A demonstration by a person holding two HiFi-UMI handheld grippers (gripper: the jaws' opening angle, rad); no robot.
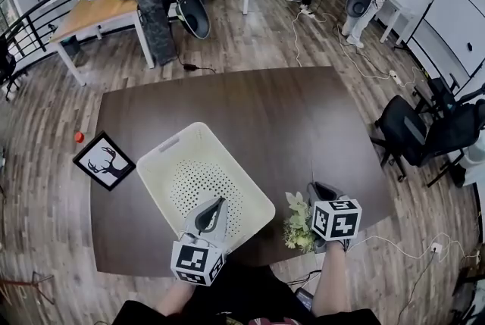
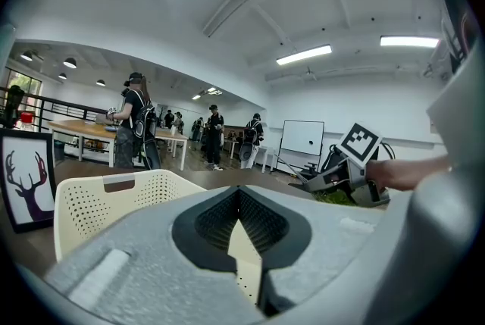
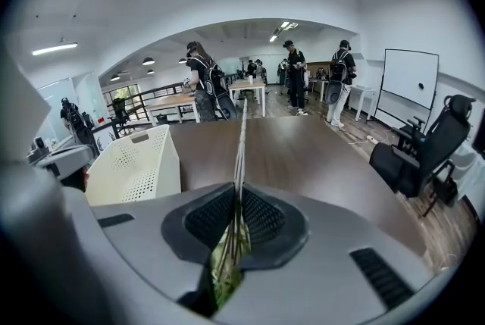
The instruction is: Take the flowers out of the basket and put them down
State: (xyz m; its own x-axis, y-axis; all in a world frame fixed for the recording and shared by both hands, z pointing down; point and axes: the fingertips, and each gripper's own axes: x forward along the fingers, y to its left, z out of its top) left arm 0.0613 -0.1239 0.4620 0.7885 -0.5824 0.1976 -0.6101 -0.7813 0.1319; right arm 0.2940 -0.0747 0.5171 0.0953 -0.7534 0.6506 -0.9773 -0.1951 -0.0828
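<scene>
Over the near rim of the basket (image 1: pixel 163 157) the left tool (image 1: pixel 216 208) hangs pressed together, empty. Just right of the basket, the right tool (image 1: pixel 321 191) pinches the flowers (image 1: pixel 297 223) by their stems, which point away. The blooms sit at the surface's (image 1: pixel 250 104) front edge, with bare room beyond.

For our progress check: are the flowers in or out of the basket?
Out: the right gripper holds the flowers beside the white basket.

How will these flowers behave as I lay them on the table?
Likely light: the right gripper holds them by thin stems alone. They run straight past the jaws, so probably springy, not limp. The flowers hang near the table edge and might slip off.
</scene>
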